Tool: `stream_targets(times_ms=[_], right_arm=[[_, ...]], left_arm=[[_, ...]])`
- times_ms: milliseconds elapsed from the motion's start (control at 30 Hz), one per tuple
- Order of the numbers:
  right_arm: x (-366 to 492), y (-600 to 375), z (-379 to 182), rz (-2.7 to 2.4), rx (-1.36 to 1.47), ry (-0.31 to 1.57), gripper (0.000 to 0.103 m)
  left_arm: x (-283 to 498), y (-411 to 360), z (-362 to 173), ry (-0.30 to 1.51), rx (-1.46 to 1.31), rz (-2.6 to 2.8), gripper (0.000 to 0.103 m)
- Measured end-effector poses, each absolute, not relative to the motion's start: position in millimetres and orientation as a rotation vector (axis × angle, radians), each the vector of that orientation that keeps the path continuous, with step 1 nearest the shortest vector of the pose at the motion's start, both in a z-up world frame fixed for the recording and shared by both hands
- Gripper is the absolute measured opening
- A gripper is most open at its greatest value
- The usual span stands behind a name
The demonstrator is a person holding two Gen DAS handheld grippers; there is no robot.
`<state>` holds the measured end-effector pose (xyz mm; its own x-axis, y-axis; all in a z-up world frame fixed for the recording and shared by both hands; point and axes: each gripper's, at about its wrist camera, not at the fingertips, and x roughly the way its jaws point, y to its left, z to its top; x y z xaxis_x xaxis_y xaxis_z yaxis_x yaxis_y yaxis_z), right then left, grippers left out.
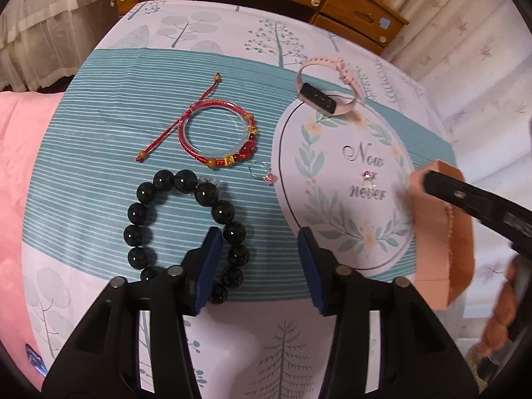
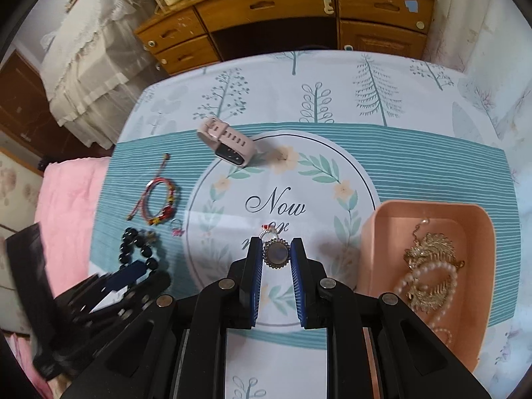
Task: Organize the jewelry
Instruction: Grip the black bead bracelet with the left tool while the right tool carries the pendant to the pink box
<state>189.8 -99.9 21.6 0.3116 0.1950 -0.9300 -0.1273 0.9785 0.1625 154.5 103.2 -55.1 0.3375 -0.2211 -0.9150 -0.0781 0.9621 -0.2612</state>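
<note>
Right now the right tool pinches a round gold-rimmed pendant above the counter, left of the pink tray; the left tool hangs partly open, empty, beside the black bead bracelet

A tree-print tablecloth with teal stripes covers the table, a wooden dresser stands behind it, a pink blanket lies left, and lace-edged white fabric drapes beyond.
</note>
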Motion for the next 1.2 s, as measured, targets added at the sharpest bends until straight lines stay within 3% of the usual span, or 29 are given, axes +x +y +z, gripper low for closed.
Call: stream_targets(times_ms=[200,367,733,967,1200], right_arm=[[169.1,-110.2,42.0,0.249,0.074,1.199,0.017],[150.5,-128.0,59.9,0.280,0.094,1.163,0.017],[111.6,-201.9,91.6,0.254,0.149,1.079,0.017],[89.0,-246.0,67.7,0.190,0.116,1.107,0.017],[86.2,-280.4,28.2,0.179,0.164,1.162,0.017]], left_arm=[[162.8,101.5,-62.8,1.242,-0.229,-0.006,0.012],[157.0,101.5,-50.1,1.226,-0.239,0.014,0.012],[117.5,23.9,69.5,0.984,-0.161,-0.173,0.012],[110.6,-64.4,105.4,0.902,-0.066,-0.302,0.012],[116.8,-130.6,95.4,0.942,-0.015,-0.377,0.012]])
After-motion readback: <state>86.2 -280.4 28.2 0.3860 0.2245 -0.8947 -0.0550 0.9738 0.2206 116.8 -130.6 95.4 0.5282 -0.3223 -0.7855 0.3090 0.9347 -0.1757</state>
